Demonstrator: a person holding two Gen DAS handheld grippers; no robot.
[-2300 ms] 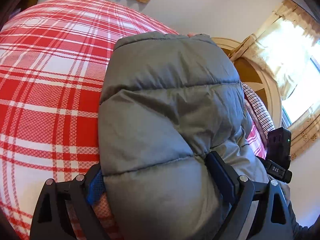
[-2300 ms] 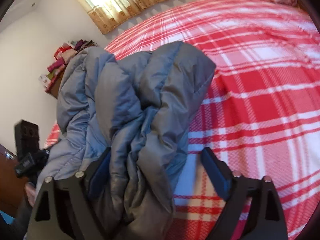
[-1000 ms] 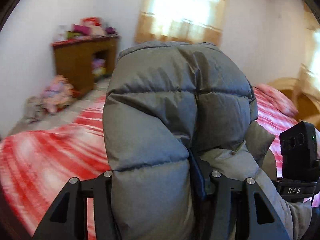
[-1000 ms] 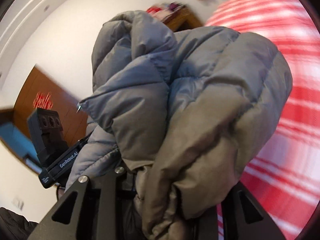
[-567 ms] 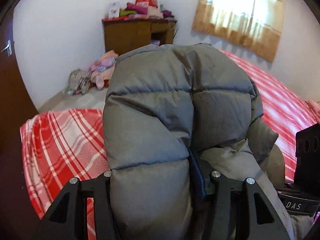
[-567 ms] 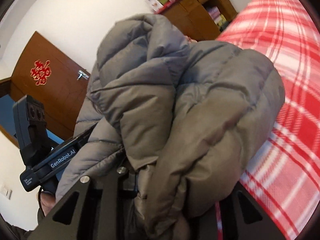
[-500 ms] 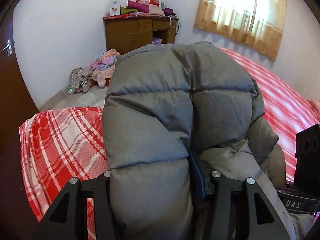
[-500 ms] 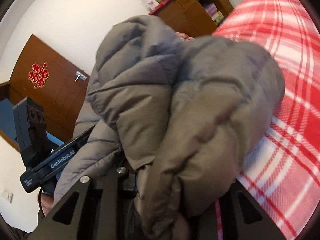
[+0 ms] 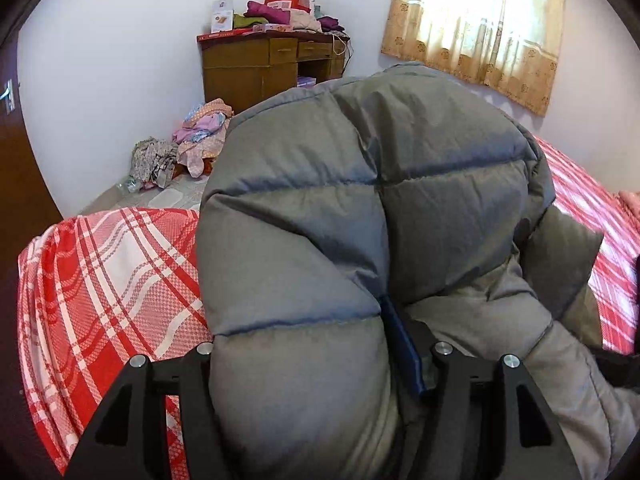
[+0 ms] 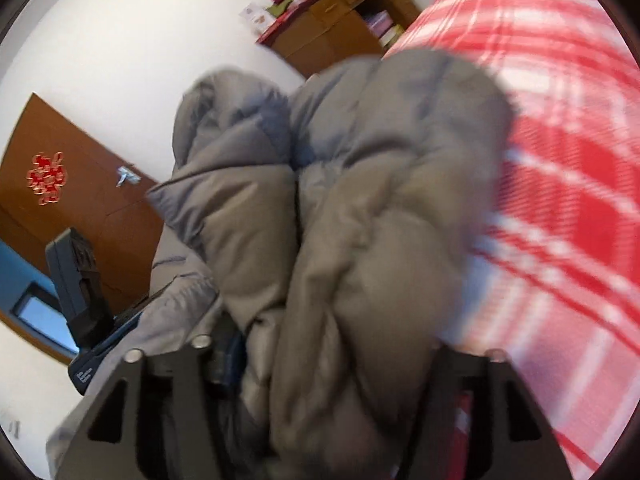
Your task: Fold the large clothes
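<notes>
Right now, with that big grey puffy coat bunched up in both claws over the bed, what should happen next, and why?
Probably let go and draw both grippers back. The grey puffer jacket is bundled over the red plaid bed, and the jaws of the left gripper and right gripper are opening with jacket between them. It looks placed, so clearing out lets it settle.

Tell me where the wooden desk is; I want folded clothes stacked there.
In the left wrist view the wooden desk stands against the far wall, upper centre, left of the curtained window, beyond the grey puffer jacket.
</notes>
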